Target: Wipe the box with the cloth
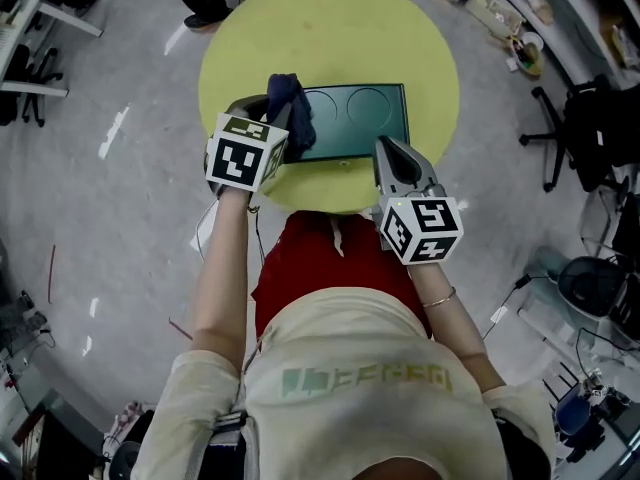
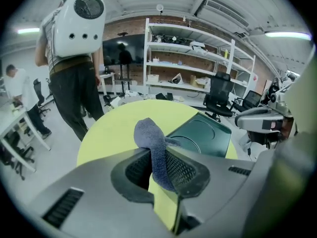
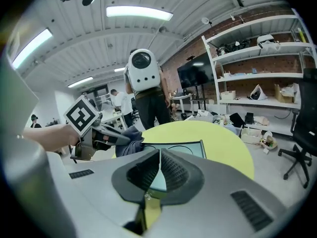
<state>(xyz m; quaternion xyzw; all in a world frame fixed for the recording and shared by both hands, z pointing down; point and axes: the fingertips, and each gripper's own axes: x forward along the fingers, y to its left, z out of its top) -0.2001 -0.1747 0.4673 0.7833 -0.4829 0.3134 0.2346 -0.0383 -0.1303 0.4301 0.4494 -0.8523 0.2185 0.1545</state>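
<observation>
A flat dark green box with two round hollows lies on a round yellow table. A dark blue cloth is pinched in my left gripper, and it hangs over the box's left end. In the left gripper view the cloth stands up between the jaws, with the box beyond it. My right gripper is shut on nothing, at the box's near right corner. In the right gripper view the box lies just past the closed jaws, and the cloth and left gripper are at its left.
A person with a white backpack stands beyond the table's far side. Shelving and office chairs line the room's back. More chairs and cables crowd the floor to the right of the table.
</observation>
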